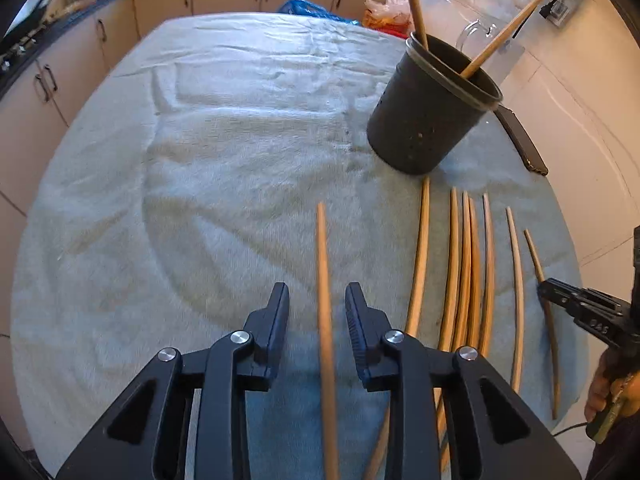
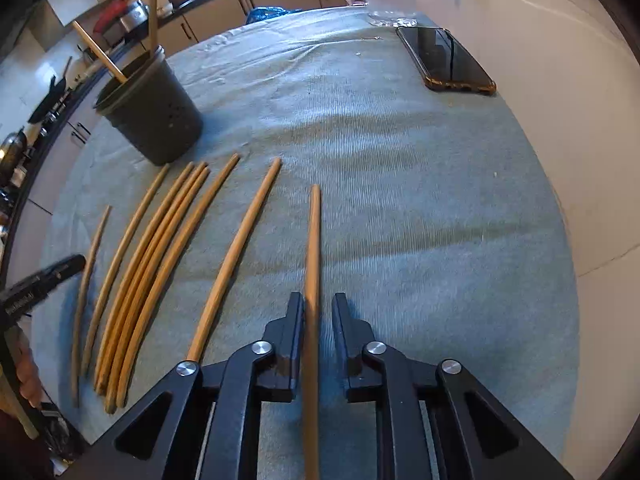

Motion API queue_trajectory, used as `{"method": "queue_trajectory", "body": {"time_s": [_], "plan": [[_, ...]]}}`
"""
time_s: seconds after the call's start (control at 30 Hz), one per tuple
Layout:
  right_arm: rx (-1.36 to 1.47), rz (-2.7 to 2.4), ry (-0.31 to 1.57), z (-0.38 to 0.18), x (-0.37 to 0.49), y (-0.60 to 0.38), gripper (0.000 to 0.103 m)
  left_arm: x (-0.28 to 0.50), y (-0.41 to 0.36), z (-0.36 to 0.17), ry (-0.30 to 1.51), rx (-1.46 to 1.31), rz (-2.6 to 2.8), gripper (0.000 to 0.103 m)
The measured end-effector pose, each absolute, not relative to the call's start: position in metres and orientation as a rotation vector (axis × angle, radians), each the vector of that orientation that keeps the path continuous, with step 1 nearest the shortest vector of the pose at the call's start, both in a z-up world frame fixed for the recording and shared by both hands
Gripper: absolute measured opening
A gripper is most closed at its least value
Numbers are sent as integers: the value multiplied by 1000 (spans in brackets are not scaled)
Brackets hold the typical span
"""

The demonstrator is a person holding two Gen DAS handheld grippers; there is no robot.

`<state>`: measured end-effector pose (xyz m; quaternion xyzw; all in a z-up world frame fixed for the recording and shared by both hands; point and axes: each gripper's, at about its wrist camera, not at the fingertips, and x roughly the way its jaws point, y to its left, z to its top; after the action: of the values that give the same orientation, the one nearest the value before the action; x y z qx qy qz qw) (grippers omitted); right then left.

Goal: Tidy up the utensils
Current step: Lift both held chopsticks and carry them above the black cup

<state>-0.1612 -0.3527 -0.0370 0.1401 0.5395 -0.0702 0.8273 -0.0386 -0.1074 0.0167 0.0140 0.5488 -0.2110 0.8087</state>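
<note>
Your left gripper [image 1: 317, 304] points down at a pale blue-grey towel [image 1: 224, 168], jaws spread with clear gaps on both sides of one long wooden chopstick [image 1: 325, 300] running between them. Your right gripper [image 2: 317, 312] is narrower; another wooden chopstick [image 2: 313, 264] lies against its left pad, with a gap at the right pad. More chopsticks [image 2: 160, 256] lie side by side between the grippers. A dark round plastic holder [image 1: 428, 112] behind them has two upright chopsticks inside.
</note>
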Motion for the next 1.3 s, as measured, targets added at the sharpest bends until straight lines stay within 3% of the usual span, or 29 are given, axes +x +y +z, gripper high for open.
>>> {"method": "queue_trajectory", "body": {"time_s": [0.33, 0.4, 0.43, 0.5, 0.67, 0.93, 1.3], "plan": [[150, -157, 1243, -35, -106, -348, 17, -12, -125, 13, 1213, 83, -480, 28], [141, -152, 1246, -35, -98, -348, 11, -12, -129, 13, 1203, 109, -481, 27], [137, -153, 1240, -34, -96, -349, 7, -12, -130, 14, 1199, 112, -481, 13], [152, -150, 1218, -33, -96, -349, 6, -12, -128, 13, 1197, 94, -479, 5], [227, -123, 1091, -13, -115, -354, 6, -27, -115, 38, 1107, 45, -474, 5], [262, -93, 782, 63, -183, -346, 6, -90, -95, 115, 850, 36, -510, 5], [207, -73, 574, 108, -255, -311, 6, -181, -74, 164, 613, 74, -494, 5]]}}
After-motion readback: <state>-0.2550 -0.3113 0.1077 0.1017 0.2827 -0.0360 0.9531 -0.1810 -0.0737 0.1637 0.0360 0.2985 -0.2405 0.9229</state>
